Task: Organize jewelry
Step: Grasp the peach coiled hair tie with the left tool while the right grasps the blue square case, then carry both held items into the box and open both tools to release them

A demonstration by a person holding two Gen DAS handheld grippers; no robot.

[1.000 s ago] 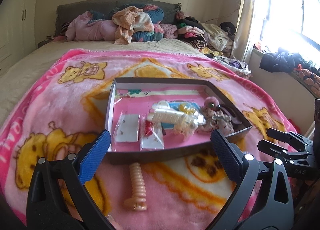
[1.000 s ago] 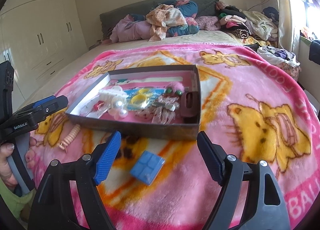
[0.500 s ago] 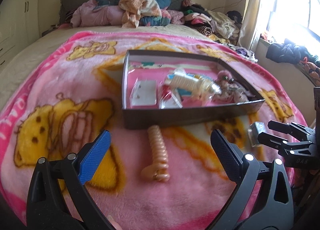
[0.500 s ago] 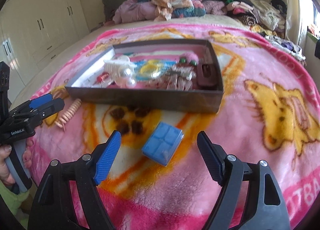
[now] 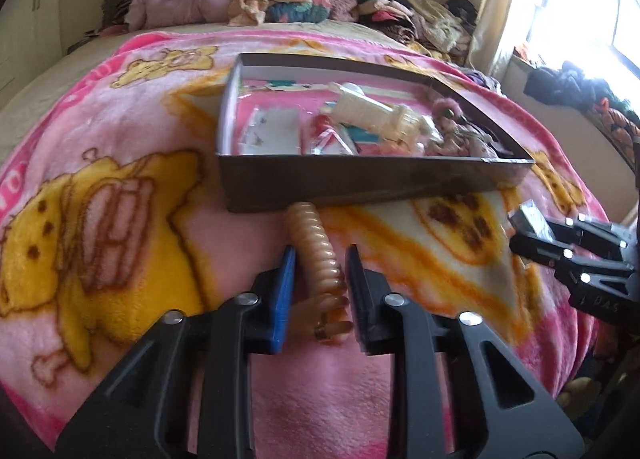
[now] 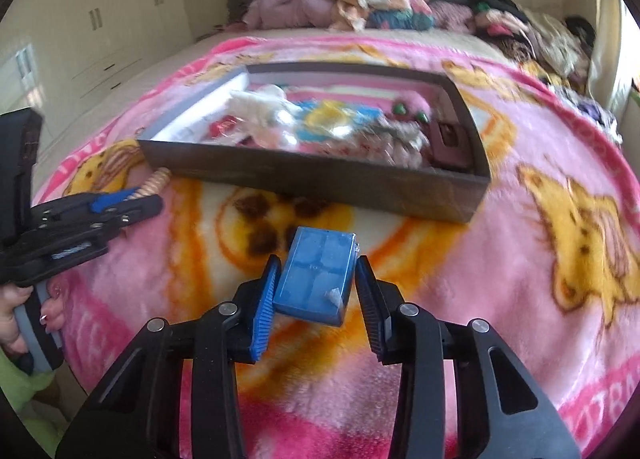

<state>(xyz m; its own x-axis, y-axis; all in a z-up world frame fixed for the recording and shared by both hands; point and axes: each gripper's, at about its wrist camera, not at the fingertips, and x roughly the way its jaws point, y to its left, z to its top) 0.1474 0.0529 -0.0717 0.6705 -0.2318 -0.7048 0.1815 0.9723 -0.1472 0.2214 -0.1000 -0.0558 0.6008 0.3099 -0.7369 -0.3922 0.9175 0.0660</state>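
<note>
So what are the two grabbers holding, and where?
Left fingers flank the coiled hair tie at its near end; right fingers flank the blue box at its sides. Firm grip unclear.

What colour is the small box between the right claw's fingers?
Blue; the small box shows best in the right wrist view.

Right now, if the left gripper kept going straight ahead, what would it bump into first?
The left gripper already has the peach spiral hair tie between its jaws. Pushing straight on, it would probably meet the near wall of the dark box next, though depth is hard to judge.
</note>
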